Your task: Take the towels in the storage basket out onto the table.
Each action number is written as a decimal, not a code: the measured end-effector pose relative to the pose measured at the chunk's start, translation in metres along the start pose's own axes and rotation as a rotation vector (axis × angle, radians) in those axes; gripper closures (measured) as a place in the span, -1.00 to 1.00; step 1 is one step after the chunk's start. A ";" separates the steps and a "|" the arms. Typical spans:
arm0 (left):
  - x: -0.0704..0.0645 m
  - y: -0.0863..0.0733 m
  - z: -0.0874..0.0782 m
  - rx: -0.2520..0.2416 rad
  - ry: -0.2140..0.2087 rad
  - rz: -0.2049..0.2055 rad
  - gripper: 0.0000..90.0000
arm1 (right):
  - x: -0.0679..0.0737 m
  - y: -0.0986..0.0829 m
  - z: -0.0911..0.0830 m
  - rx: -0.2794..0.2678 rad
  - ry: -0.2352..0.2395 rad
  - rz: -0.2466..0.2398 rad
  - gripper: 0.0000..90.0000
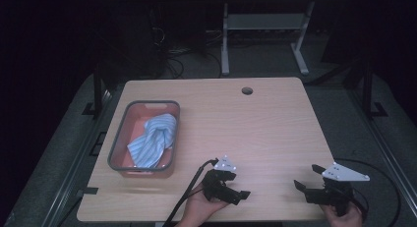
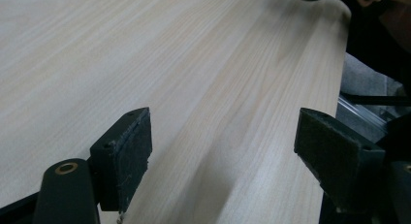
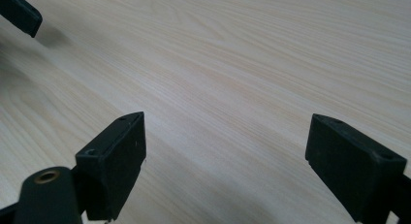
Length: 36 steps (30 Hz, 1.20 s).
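While low over the table (image 1: pixel 275 124), each hand-held gripper spread wide, grasping nothing.

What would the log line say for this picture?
left tool: open, empty, near table front | right tool: open, empty | striped cloth: in grey bin, untouched

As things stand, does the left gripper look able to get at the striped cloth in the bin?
Probably yes. The left gripper is open and holds nothing, and bare table lies between it and the grey bin. The striped cloth lies in the open-topped bin, rising to about its rim, so it should be reachable from above.
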State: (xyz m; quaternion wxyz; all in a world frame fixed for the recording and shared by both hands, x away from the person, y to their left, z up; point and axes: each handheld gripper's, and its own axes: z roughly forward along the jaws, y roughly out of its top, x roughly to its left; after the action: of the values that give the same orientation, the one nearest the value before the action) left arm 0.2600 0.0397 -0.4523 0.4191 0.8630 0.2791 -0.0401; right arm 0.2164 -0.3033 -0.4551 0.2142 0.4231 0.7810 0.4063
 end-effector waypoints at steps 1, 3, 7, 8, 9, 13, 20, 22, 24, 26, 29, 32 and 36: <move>0.001 0.002 -0.002 0.002 0.006 0.004 -0.53 | 0.000 0.000 0.000 0.000 0.004 0.003 -0.69; 0.004 0.005 -0.005 -0.004 0.003 0.005 -0.53 | 0.000 0.001 0.001 0.001 0.003 -0.003 -0.69; 0.006 0.009 -0.010 -0.012 0.000 -0.007 -0.52 | 0.001 0.001 0.001 0.004 0.004 -0.006 -0.69; 0.007 0.011 -0.012 -0.011 -0.002 -0.004 -0.51 | 0.002 0.002 0.000 0.002 0.003 -0.006 -0.69; 0.009 0.015 -0.015 -0.003 0.006 0.000 -0.52 | 0.002 0.002 0.000 0.001 0.001 -0.012 -0.69; 0.012 0.024 -0.026 -0.017 0.012 0.000 -0.51 | 0.003 0.003 -0.001 -0.003 -0.003 -0.014 -0.69; 0.020 0.036 -0.041 -0.020 0.003 0.006 -0.50 | 0.003 0.004 0.000 0.001 0.001 -0.014 -0.69; 0.024 0.040 -0.047 -0.004 -0.001 0.006 -0.51 | 0.004 0.004 0.000 -0.001 0.000 -0.018 -0.69; 0.026 0.041 -0.048 0.000 -0.004 0.007 -0.51 | 0.004 0.004 0.000 -0.001 0.000 -0.019 -0.69; 0.029 0.043 -0.052 0.006 -0.006 -0.002 -0.51 | 0.004 0.004 0.000 0.000 0.002 -0.020 -0.69; 0.034 0.048 -0.058 0.023 0.005 -0.003 -0.53 | 0.004 0.004 0.000 -0.001 0.001 -0.018 -0.69; 0.037 0.051 -0.063 0.022 0.008 -0.001 -0.53 | 0.004 0.004 0.000 -0.001 0.000 -0.019 -0.69; 0.042 0.056 -0.070 0.030 0.025 0.002 -0.52 | 0.005 0.005 0.001 0.002 0.001 -0.019 -0.69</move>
State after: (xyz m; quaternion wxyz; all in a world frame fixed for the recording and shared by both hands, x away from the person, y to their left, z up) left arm 0.3129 0.0830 -0.3809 0.4027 0.8698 0.2830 -0.0329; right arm 0.2164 -0.2976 -0.4517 0.2172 0.4159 0.7854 0.4037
